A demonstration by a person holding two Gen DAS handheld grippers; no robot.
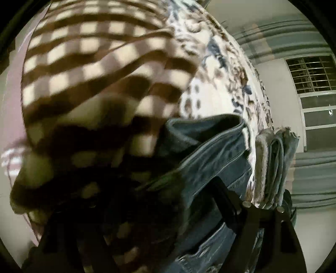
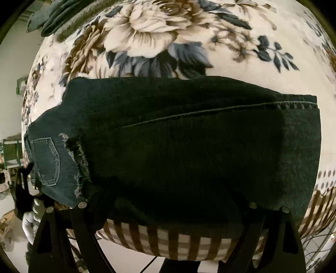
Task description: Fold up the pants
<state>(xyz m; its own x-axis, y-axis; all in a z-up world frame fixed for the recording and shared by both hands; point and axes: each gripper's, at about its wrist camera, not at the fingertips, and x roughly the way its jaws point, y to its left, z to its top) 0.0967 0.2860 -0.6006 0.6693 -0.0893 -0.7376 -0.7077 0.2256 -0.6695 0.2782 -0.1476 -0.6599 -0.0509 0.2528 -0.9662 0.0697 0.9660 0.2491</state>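
Observation:
Dark jeans [image 2: 178, 134] lie folded lengthwise across a floral blanket [image 2: 147, 37], back pocket [image 2: 47, 160] at the left, frayed hem beside it. My right gripper [image 2: 168, 210] is open, its fingers [image 2: 88, 226] wide apart at the jeans' near edge, nothing between them. In the left wrist view the jeans' waistband end [image 1: 210, 151] bunches close to the camera. My left gripper [image 1: 159, 212] is mostly in shadow; only its right finger [image 1: 226, 199] shows clearly, lying against the denim. Whether the left jaws are shut is hidden.
A brown-and-cream checked blanket [image 1: 94, 63] covers the bed edge, also in the right wrist view [image 2: 178, 241]. Folded jeans [image 1: 275, 163] are stacked at the bed's far end. A wall and barred window [image 1: 310, 73] lie beyond. Dark folded clothes [image 2: 69, 14] sit at the top left.

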